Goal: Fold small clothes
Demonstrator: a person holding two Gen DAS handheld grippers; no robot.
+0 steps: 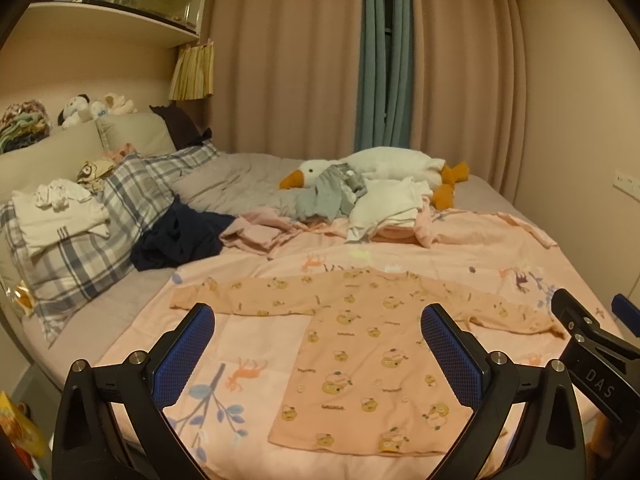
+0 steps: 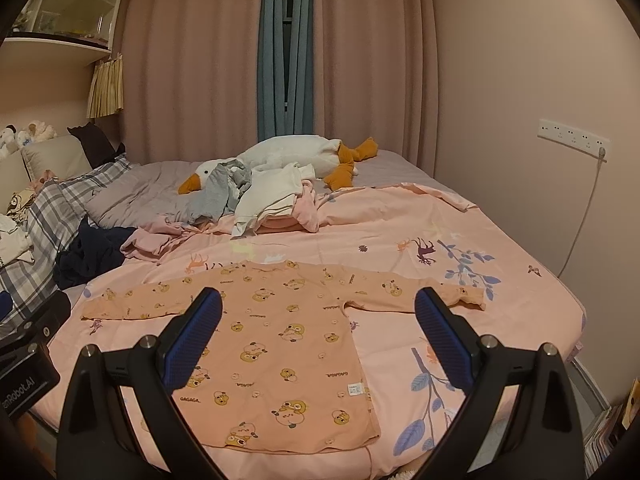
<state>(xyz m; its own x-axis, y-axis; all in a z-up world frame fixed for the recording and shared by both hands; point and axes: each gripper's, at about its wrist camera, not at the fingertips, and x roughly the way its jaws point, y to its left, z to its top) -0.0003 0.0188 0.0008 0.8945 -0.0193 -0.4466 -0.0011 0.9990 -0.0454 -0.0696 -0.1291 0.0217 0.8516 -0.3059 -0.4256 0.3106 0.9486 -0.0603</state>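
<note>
Small peach shirt (image 2: 280, 344) spread flat on the pink bedsheet (image 2: 460, 240), ready for a first fold.

Both sleeves are laid out sideways, presumably so each can be turned inward. The left gripper (image 1: 318, 354) and right gripper (image 2: 318, 344) are held above the near hem, jaws wide apart, nothing grasped. Unfolded clothes (image 2: 264, 196) are heaped beyond, against a plush goose (image 2: 288, 156).

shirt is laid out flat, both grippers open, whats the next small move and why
Probably lower the left gripper to the tip of the shirt's left sleeve and pinch it, ready to fold it across the body. The shirt lies spread flat on the bed cover with both sleeves out, and both the left and the right gripper hover open, holding nothing.
</note>
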